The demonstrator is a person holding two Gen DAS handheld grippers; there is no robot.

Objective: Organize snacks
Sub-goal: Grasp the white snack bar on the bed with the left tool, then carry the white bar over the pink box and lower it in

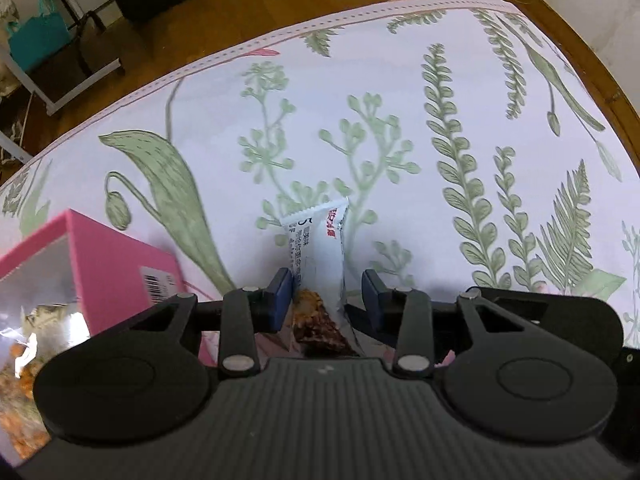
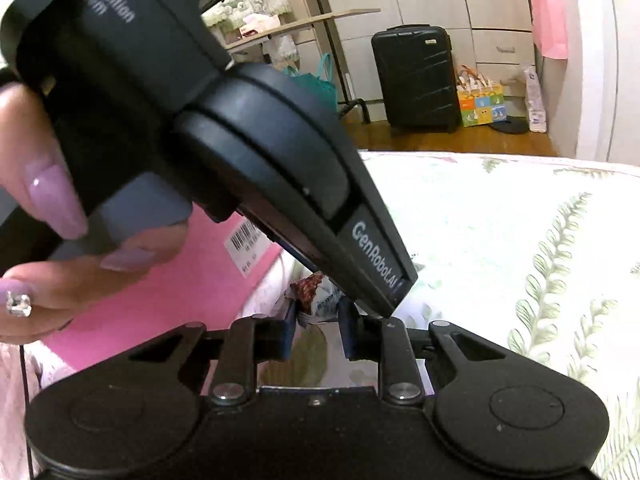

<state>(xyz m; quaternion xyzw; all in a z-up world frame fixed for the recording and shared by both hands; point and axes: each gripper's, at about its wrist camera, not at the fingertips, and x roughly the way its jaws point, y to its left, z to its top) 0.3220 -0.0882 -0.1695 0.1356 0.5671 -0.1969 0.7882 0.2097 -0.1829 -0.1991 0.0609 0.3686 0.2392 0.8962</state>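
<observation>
A snack bar in a white and clear wrapper (image 1: 320,256) stands between my left gripper's fingers (image 1: 326,296), its brown bar end nearest the camera. The left pad touches it; the right pad stands a little off, so the jaws are open around it. A pink box (image 1: 116,268) with a barcode label sits at the left, with orange snacks in clear bags (image 1: 24,380) beside it. In the right wrist view my right gripper (image 2: 318,330) is open just behind the same snack bar (image 2: 316,296), and the left gripper's body (image 2: 280,152) fills the upper left.
The surface is a white cloth with green fern prints (image 1: 440,128) over a wooden table edge (image 1: 616,96). The pink box also shows in the right wrist view (image 2: 180,292). A black suitcase (image 2: 416,76) and bags stand on the floor beyond.
</observation>
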